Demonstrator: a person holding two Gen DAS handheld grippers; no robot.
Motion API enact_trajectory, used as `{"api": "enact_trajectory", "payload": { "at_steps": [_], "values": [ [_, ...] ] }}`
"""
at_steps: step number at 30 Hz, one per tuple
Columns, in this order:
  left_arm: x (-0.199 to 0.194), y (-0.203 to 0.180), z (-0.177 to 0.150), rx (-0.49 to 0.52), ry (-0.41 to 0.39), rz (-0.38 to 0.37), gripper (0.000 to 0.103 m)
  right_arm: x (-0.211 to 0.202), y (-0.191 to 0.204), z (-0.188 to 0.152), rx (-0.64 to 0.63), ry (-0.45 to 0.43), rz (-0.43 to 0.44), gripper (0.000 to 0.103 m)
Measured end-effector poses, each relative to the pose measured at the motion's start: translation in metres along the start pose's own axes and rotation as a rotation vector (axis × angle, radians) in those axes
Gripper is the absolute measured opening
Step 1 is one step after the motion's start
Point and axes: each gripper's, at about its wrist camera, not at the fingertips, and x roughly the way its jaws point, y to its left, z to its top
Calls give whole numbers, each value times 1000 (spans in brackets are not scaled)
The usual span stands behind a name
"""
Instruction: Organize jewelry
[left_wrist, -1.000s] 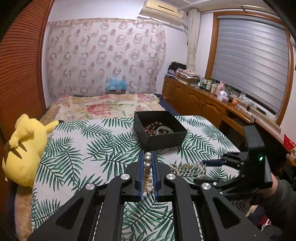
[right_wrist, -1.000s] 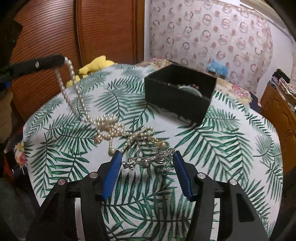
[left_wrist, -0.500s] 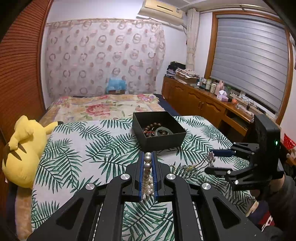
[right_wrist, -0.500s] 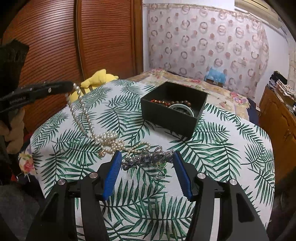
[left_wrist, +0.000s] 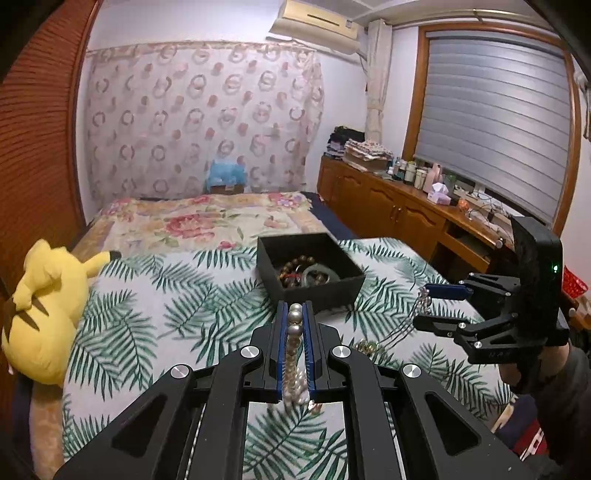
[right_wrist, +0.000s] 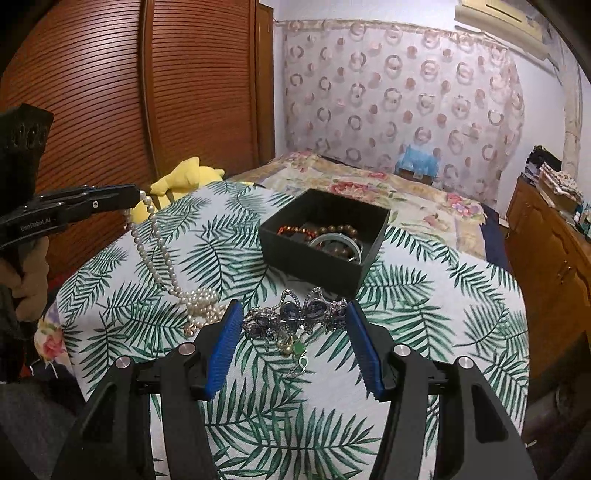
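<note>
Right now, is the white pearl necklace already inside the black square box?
No, the left gripper holds the pearl necklace outside the black box.

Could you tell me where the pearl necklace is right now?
The pearl necklace hangs from the shut left tool, at the right wrist view's left; its lower end lies heaped on the leaf-print cloth beside the brooch.

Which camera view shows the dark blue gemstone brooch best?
The right wrist view: the dark blue gemstone brooch spans its open tongs, facing the camera. The left wrist view shows only a thin dangling glint.
</note>
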Motion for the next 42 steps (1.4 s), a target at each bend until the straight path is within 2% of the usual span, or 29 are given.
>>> {"api": "enact_trajectory", "payload": {
  "at_steps": [16,29,42],
  "values": [
    [5,-17,68,68,-86,-26,7,5,-19,34,-5,-33,-23,60],
    [18,-35,123,135,-134,5,7,12,-43,69,1,-81,-62,60],
    [43,-43,158,152,-144,27,7,14,-63,75,33,-86,-75,60]
  ]
}}
